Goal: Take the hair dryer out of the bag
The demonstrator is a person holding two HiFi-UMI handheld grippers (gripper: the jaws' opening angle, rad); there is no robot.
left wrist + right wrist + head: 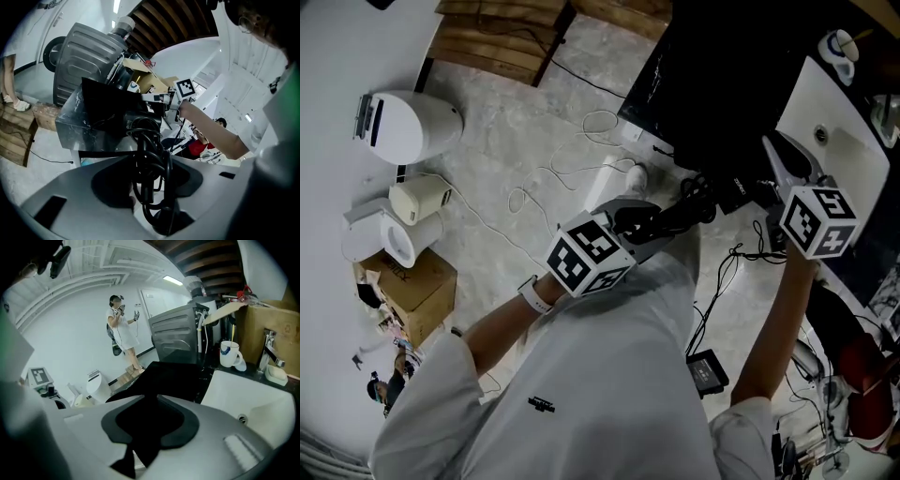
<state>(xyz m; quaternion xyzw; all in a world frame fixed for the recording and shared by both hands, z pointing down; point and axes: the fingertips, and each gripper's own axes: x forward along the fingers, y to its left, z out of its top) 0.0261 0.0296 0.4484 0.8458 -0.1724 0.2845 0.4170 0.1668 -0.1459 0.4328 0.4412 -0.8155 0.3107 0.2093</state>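
My left gripper (654, 227) is shut on the black hair dryer (689, 211), which hangs in the air clear of the counter. In the left gripper view its coiled black cord (151, 159) fills the gap between the jaws of the left gripper (152, 185), and the dryer's body (136, 124) points away. The black bag (722, 80) lies on the dark counter. At the bag's right end, beside the white sink (839, 150), my right gripper (780, 155) pinches its fabric. In the right gripper view the bag (173, 376) runs into the narrow gap of the right gripper (140, 446).
A white mug (229, 355) and a faucet (269, 350) stand behind the sink (243, 399). A grey appliance (176, 333) is at the counter's far end. White toilets (408, 127), a cardboard box (417, 286) and loose cables (572, 173) are on the floor. A person (123, 329) stands far off.
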